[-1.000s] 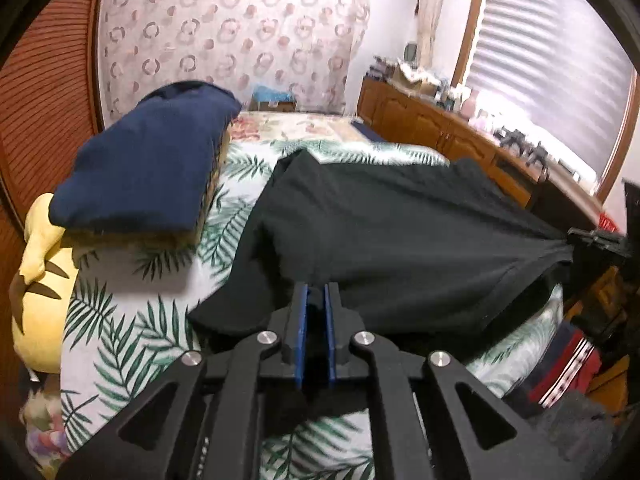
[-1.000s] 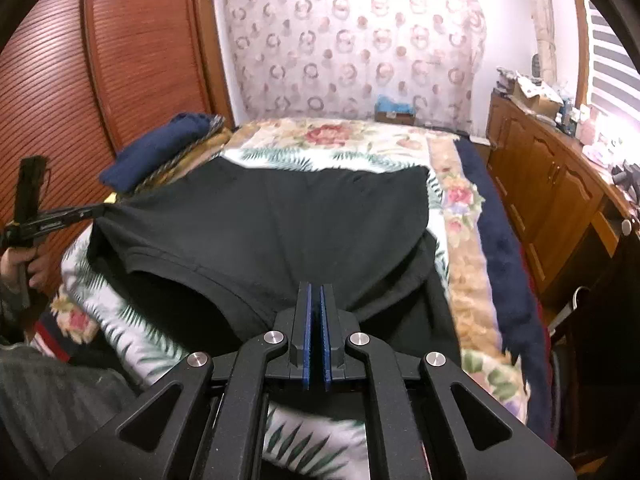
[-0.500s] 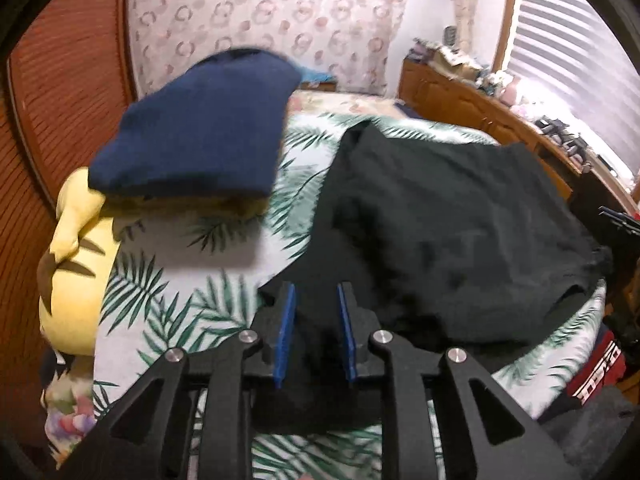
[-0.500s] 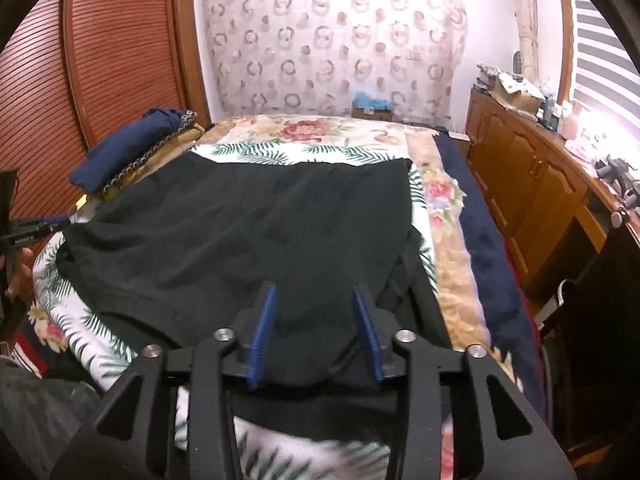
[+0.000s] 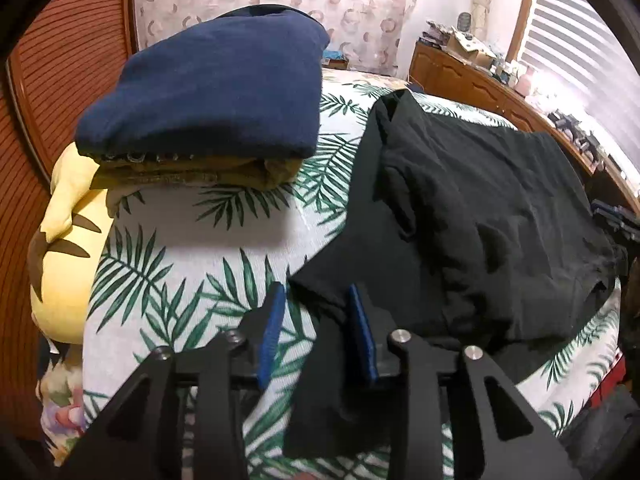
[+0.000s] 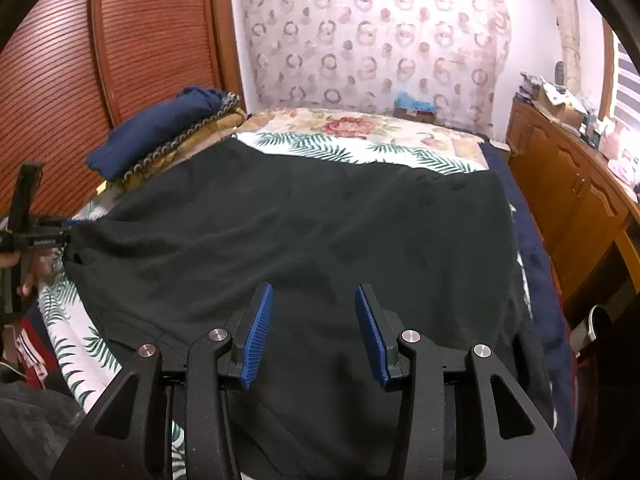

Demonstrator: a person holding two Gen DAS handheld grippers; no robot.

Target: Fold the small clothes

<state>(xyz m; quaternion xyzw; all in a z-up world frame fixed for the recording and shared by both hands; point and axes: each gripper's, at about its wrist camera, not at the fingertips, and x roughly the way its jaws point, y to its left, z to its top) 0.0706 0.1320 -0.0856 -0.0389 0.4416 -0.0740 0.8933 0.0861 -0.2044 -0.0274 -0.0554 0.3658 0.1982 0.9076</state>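
Left gripper (image 5: 316, 312) jaws opening, right gripper (image 6: 314, 312) spread; black garment (image 6: 304, 232) flat, lightly wrinkled on bed.

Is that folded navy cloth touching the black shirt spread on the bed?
Apart. The left wrist view shows a strip of palm-leaf bedspread between the navy cloth and the black shirt.

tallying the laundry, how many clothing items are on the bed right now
3: a black garment spread flat mid-bed, and a navy folded piece stacked on a mustard folded piece by the wardrobe side. More may be hidden in that stack.
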